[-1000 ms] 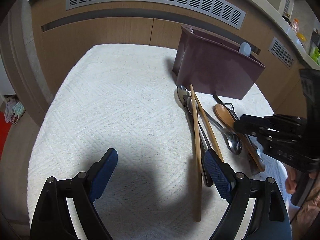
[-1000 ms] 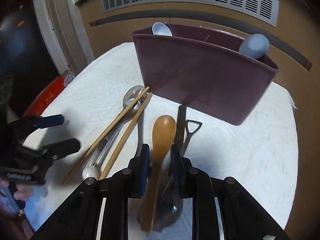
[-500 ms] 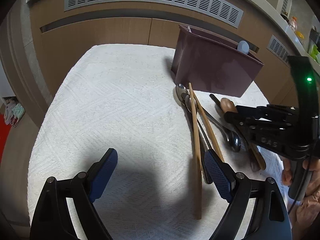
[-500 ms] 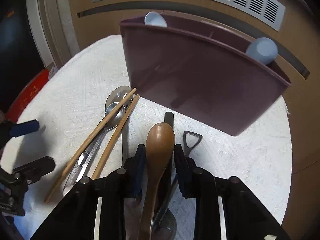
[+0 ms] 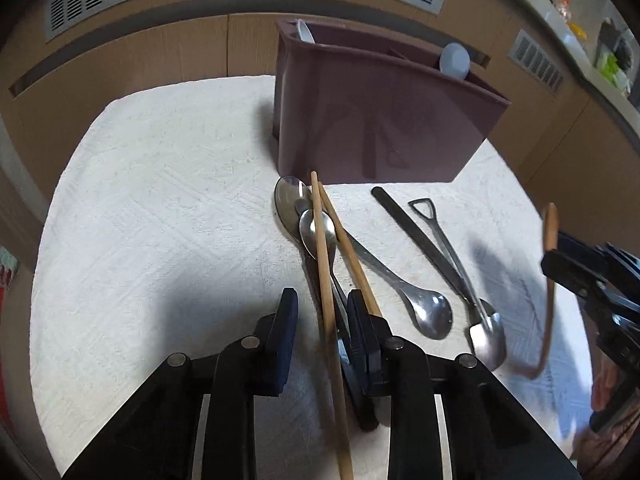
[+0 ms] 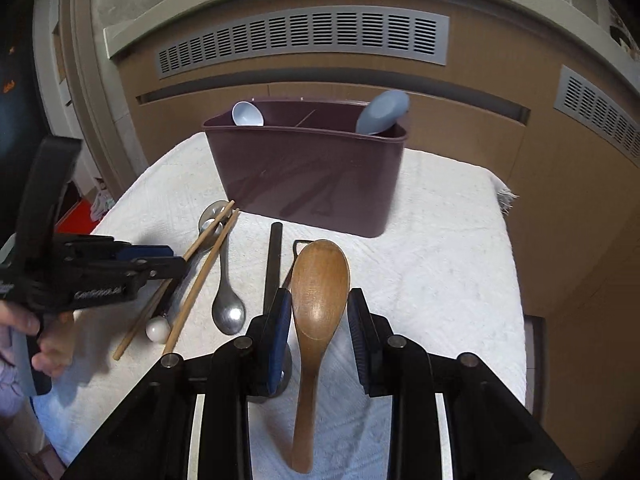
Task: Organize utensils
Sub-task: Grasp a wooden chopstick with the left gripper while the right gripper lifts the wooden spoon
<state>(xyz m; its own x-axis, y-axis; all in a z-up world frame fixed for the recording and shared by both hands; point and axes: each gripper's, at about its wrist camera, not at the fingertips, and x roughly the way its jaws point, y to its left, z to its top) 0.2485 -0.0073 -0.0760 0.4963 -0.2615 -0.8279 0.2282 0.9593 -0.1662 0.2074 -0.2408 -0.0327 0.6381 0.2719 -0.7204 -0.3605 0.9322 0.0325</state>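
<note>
Right wrist view first: the right gripper (image 6: 316, 316) carries the wooden spoon (image 6: 318, 300) lifted off the white cloth (image 6: 448, 280), bowl forward. Its blue pads seem to stand apart from the bowl's sides, so whether the neck is truly pinched lower down I cannot tell — the left wrist view shows the spoon (image 5: 549, 280) hanging edge-on from that gripper, which suggests a hold of some kind. Before travelling further, a firmer squeeze on the neck would be wise.

Left wrist view: the left gripper (image 5: 322, 320) is half closed around one chopstick (image 5: 326, 280); its right pad seems to touch the second chopstick (image 5: 348, 248), but no firm grip shows. Both sticks lie across two metal spoons (image 5: 316, 228), so closing squarely and lifting straight up should keep the spoons from dragging.

Farther on lie a black-handled utensil (image 5: 416, 236) and a steel one with a looped handle (image 5: 448, 248). Beyond stands the maroon caddy (image 6: 308, 172), divided, with a white spoon (image 6: 248, 114) left and a blue one (image 6: 382, 112) right. Tip the wooden spoon upright and lower it handle-first — the rim could catch the bowl.
</note>
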